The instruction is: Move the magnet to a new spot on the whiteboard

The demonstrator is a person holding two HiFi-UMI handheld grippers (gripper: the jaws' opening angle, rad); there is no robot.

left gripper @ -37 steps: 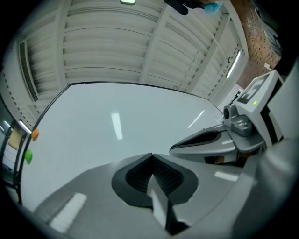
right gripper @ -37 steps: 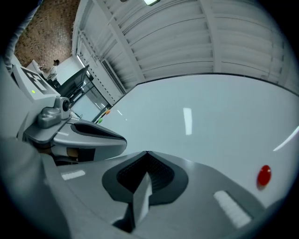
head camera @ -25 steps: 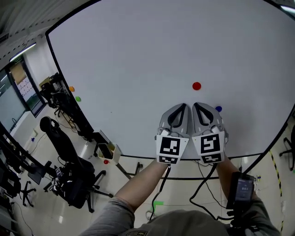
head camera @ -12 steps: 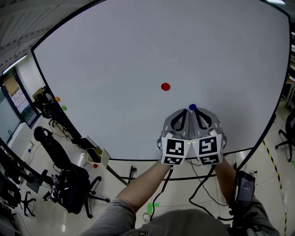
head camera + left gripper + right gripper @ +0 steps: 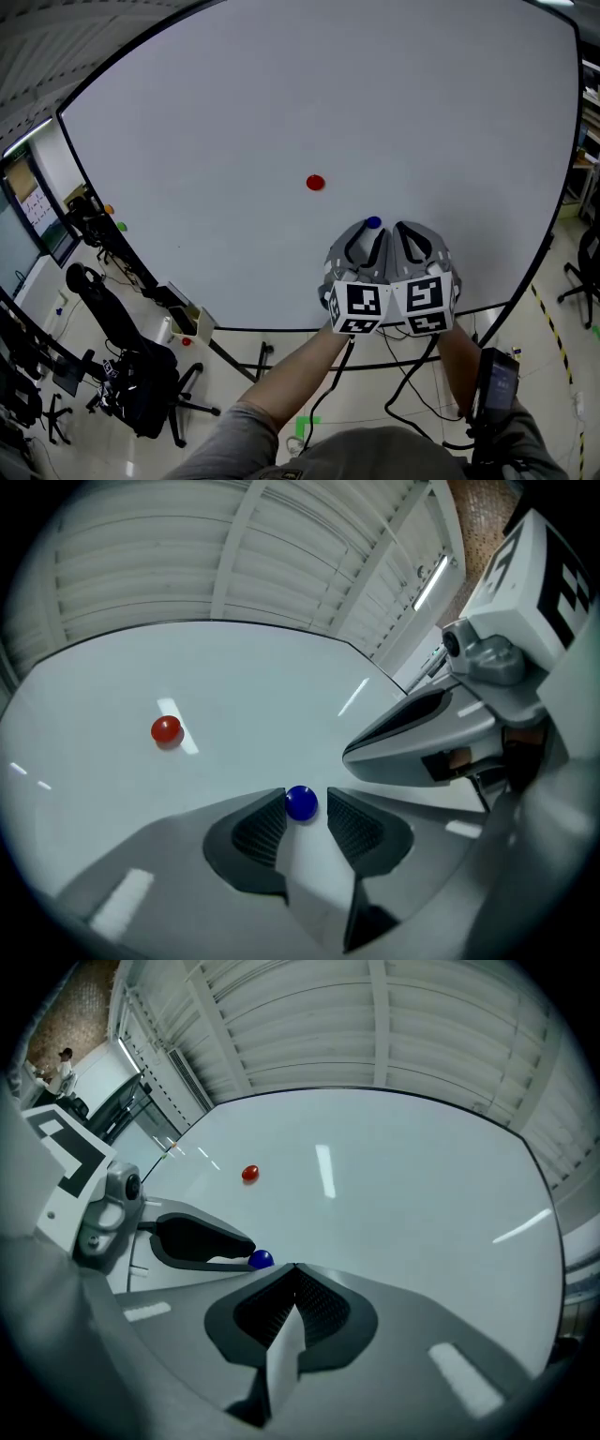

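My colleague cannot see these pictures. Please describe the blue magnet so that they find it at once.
On the big whiteboard, look low and right, at the left gripper. The blue magnet sits between its opening jaws, ungripped. Its only near neighbour is a red magnet, farther up-left.

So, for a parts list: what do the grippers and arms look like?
Left gripper and right gripper: grey curved shells, dark ribbed pads, white cubes with black square markers, black cables below. Grey sleeves; dark device on the right forearm. The left's jaws are opening, magnet between them.
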